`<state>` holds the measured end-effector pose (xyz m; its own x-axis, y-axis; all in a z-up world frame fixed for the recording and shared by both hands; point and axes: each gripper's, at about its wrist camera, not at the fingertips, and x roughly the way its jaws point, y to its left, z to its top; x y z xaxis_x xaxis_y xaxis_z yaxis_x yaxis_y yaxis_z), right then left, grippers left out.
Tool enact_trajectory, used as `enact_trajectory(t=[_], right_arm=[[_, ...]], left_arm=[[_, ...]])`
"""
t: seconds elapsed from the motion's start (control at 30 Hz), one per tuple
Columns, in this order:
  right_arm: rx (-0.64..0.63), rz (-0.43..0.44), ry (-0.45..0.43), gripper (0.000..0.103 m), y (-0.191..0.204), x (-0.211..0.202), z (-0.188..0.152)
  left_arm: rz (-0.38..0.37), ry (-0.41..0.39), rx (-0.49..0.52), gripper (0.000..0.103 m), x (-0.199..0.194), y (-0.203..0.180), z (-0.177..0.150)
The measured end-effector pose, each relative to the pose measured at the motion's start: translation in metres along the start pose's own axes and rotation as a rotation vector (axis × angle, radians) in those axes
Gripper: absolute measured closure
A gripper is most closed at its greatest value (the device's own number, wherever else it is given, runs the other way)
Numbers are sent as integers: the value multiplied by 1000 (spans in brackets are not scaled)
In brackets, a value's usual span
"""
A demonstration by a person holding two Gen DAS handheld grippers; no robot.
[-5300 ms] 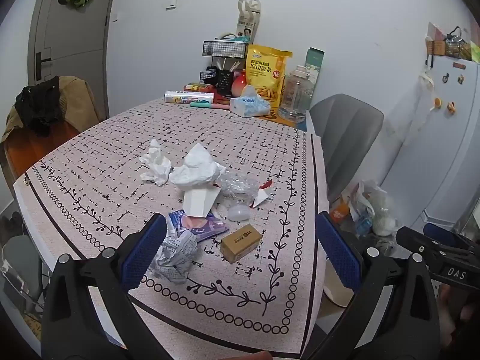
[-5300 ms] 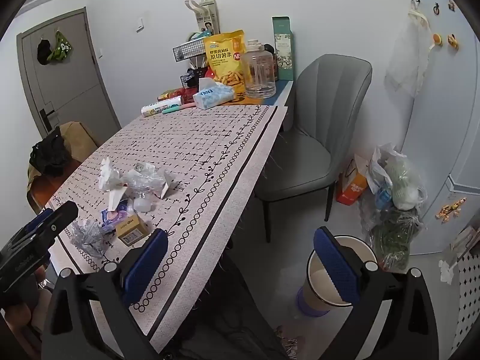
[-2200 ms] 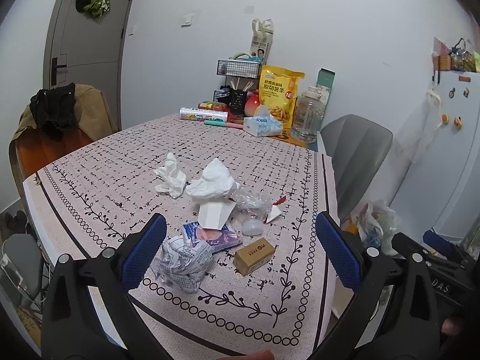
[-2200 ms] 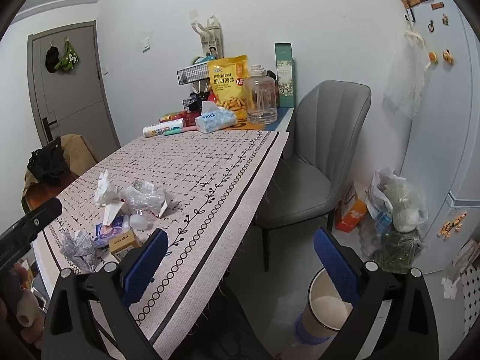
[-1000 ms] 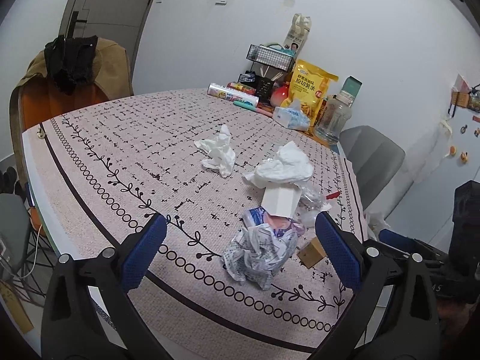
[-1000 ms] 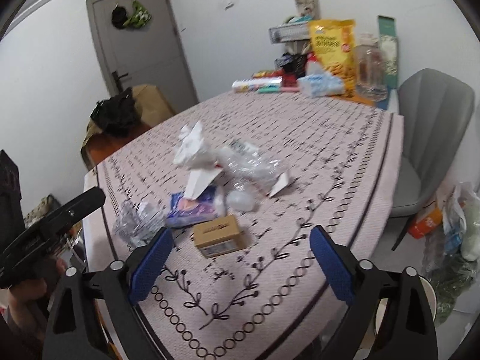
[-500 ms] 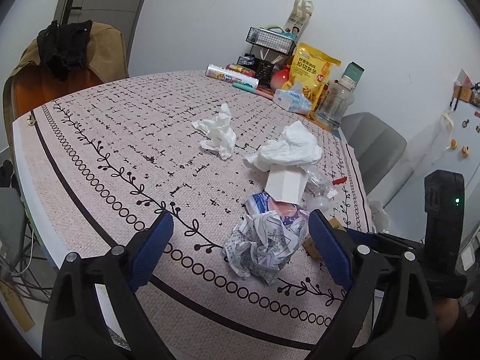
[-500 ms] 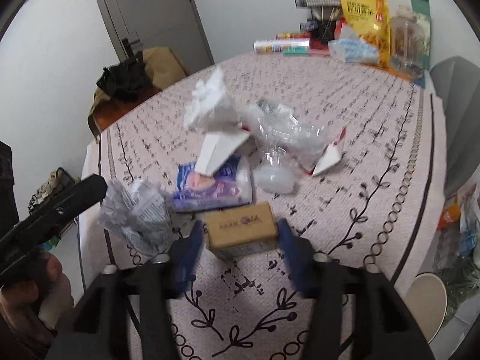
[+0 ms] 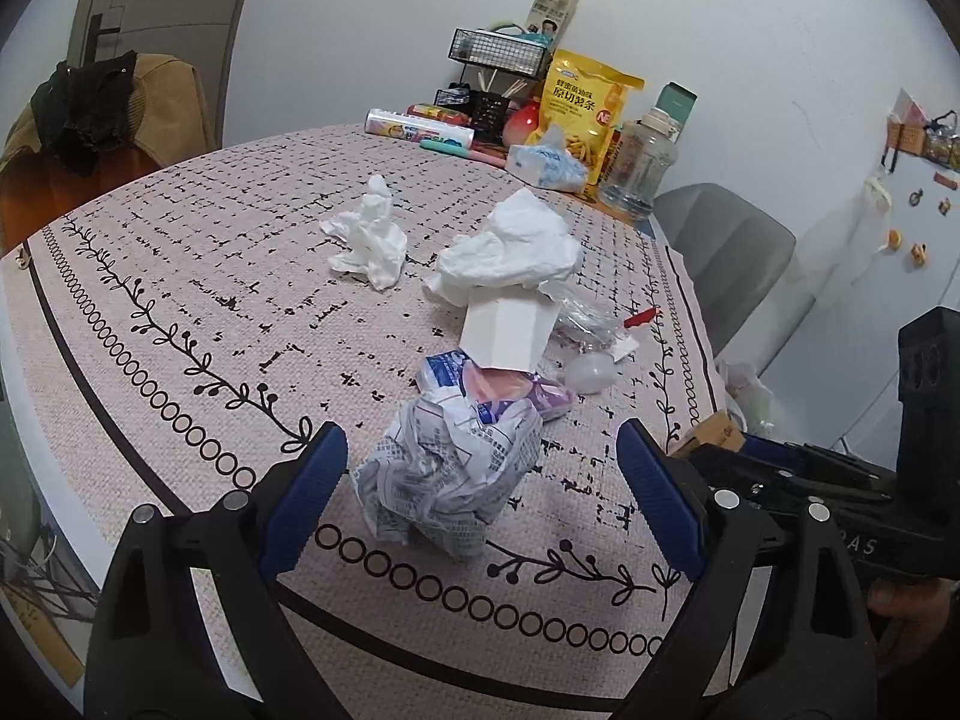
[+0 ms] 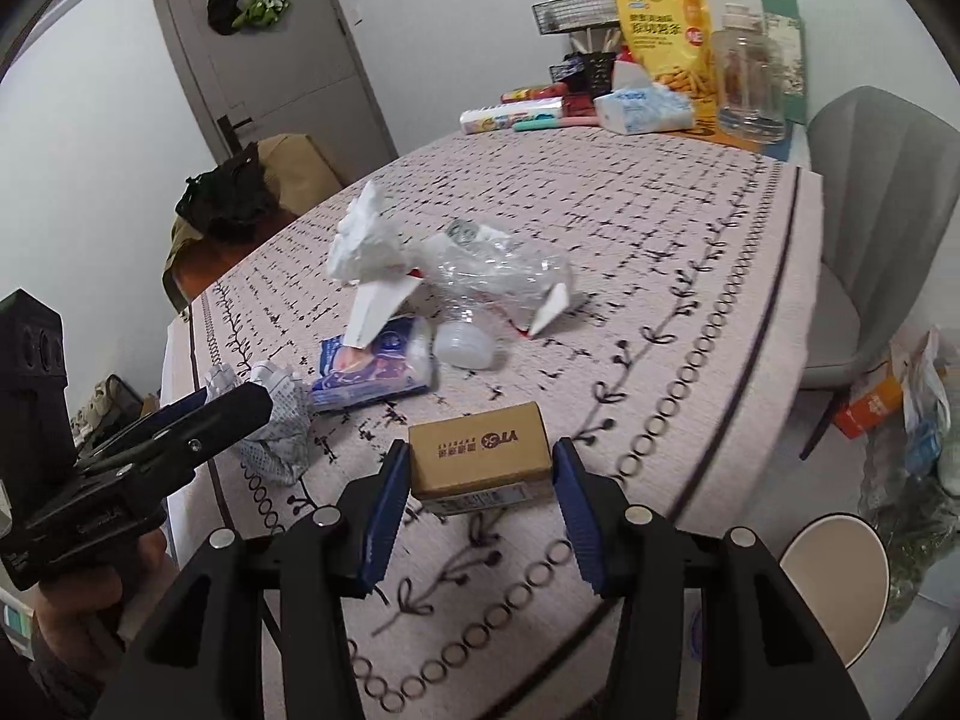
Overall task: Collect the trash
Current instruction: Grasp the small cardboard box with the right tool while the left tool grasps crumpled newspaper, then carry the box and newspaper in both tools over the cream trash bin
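My right gripper [image 10: 480,501] is shut on a small brown cardboard box [image 10: 480,456] at the table's near edge; the box corner shows in the left wrist view [image 9: 711,429]. My left gripper [image 9: 480,492] is open, its pads on either side of a crumpled printed paper ball [image 9: 450,474], also seen in the right wrist view [image 10: 276,414]. Behind lie a blue-purple wipes pack [image 9: 504,390], a white folded carton [image 9: 507,333], white tissues [image 9: 510,246] [image 9: 369,237], clear plastic wrap [image 10: 492,273] and a clear plastic lid [image 10: 465,345].
The patterned tablecloth [image 9: 180,276] covers the table. Snack bag [image 9: 585,102], water jug [image 9: 639,159], tissue pack [image 9: 546,165] and a wire rack stand at the far end. A grey chair [image 10: 882,222] and a white bin [image 10: 834,582] stand right of the table.
My right gripper swung to the table, moved in on the brown box and closed on it. My left gripper moved closer to the paper ball and narrowed slightly.
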<state>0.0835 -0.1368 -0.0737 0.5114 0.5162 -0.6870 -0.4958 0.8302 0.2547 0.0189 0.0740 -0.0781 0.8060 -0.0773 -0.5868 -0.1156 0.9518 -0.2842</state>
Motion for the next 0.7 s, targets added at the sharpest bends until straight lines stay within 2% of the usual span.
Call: enact_trajectory(t=[0.23, 0.33, 0.37, 0.4, 0.57, 0.7], right_arm=[[18, -16, -24, 55, -9, -17, -10], [44, -22, -33, 55, -18, -24, -13], [50, -24, -38, 55, -21, -26, -13], [53, -25, -41, 55, -22, -28, -14], [60, -18, -64, 55, -25, -37, -17], [60, -9, -79, 55, -27, -42, -16]], left_arm=[[32, 24, 30, 25, 8, -6, -4], [54, 22, 33, 44, 9, -6, -1], [61, 21, 33, 59, 9, -5, 0], [69, 25, 30, 64, 9, -4, 2], [56, 6, 15, 73, -3, -1, 8], [60, -24, 14, 74, -17, -4, 13]])
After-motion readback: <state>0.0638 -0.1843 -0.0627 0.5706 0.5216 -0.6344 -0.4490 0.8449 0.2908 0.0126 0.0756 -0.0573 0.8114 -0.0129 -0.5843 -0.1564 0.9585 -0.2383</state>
